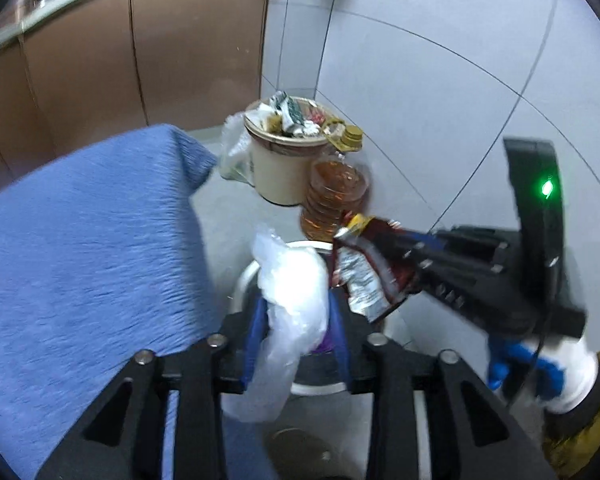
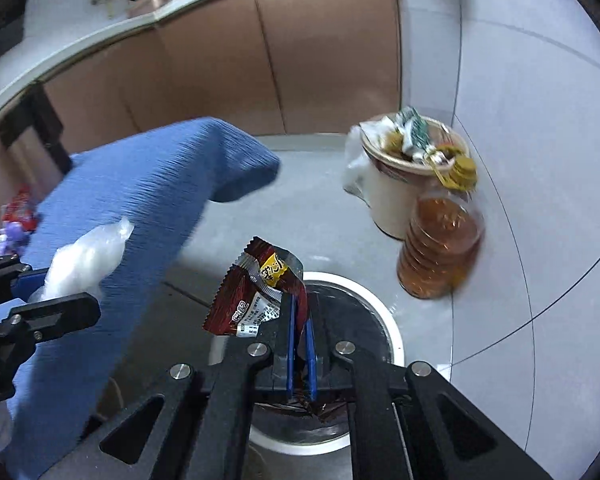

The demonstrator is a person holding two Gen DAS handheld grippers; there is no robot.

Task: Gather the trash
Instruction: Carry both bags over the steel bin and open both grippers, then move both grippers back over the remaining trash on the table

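Note:
My left gripper (image 1: 296,312) is shut on a crumpled clear plastic bag (image 1: 290,300), held above a white-rimmed round bin (image 1: 244,280) on the floor. My right gripper (image 2: 299,312) is shut on a dark red snack wrapper (image 2: 256,292) over the same bin (image 2: 380,300). In the left wrist view the right gripper (image 1: 400,260) reaches in from the right with the wrapper (image 1: 364,264). In the right wrist view the left gripper (image 2: 32,292) and its plastic bag (image 2: 88,260) show at the left edge.
A blue cloth-covered surface (image 1: 88,240) fills the left. A cream cup full of trash (image 1: 284,152) and a bottle of amber liquid (image 1: 332,196) stand by the grey tiled wall (image 1: 440,80). Brown cabinets (image 1: 140,52) stand behind.

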